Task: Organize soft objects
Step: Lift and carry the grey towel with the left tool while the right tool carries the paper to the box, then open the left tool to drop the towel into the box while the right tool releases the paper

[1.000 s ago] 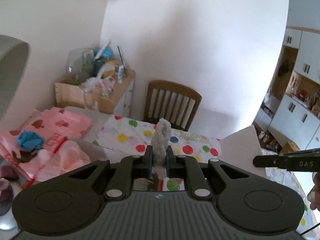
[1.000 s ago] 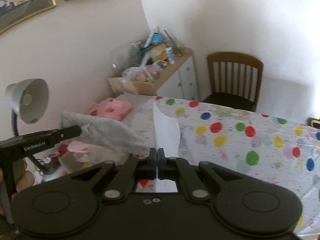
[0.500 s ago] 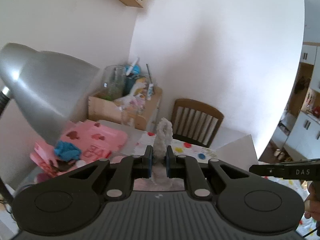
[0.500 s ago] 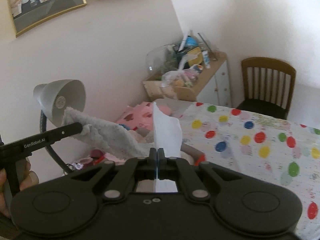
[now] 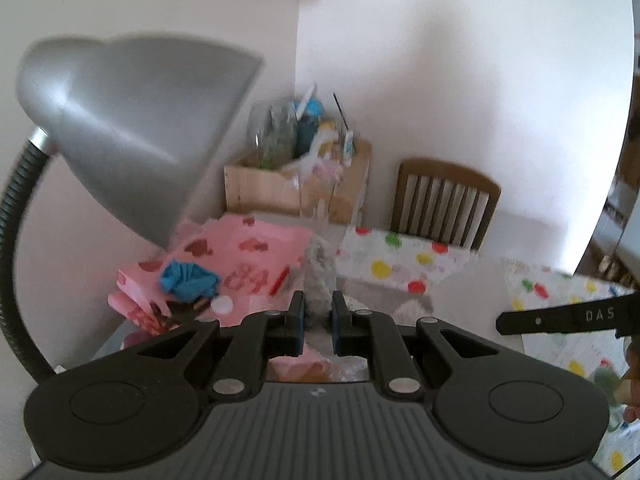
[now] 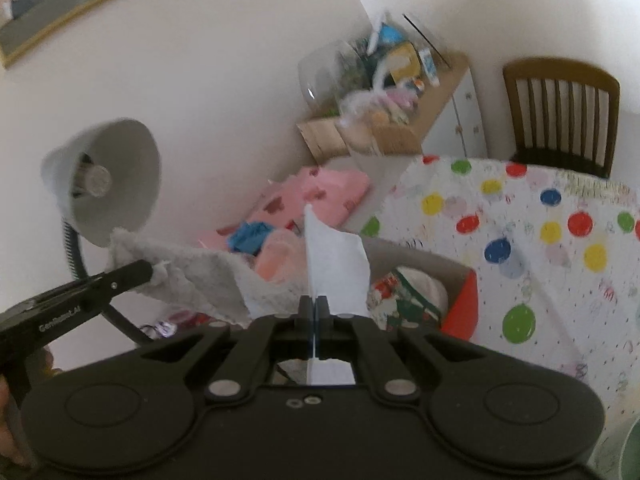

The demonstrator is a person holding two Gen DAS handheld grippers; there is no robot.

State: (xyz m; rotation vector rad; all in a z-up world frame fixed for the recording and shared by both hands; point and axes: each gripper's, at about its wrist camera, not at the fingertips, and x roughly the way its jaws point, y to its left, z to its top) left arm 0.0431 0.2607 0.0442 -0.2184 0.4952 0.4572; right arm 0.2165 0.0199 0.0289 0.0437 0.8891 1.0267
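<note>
Left gripper (image 5: 318,312) clenched on one end of the fluffy grey cloth (image 6: 200,276); right gripper (image 6: 315,312) clamped tight on the cloth's other end, whose pale side (image 6: 336,264) stands up at 12 o'clock from its jaws, the cloth stretched in the air between the two. Below it a grey bin (image 6: 424,258) with soft packets, at 10 o'clock pink bags (image 5: 248,256) with a blue cloth (image 5: 188,278) on them and a grey desk lamp (image 5: 132,128); farther at 1 o'clock the polka-dot tablecloth (image 6: 540,240). Farthest, wooden chair (image 6: 560,116) and cluttered wooden crate (image 5: 288,192) at 12 o'clock.
</note>
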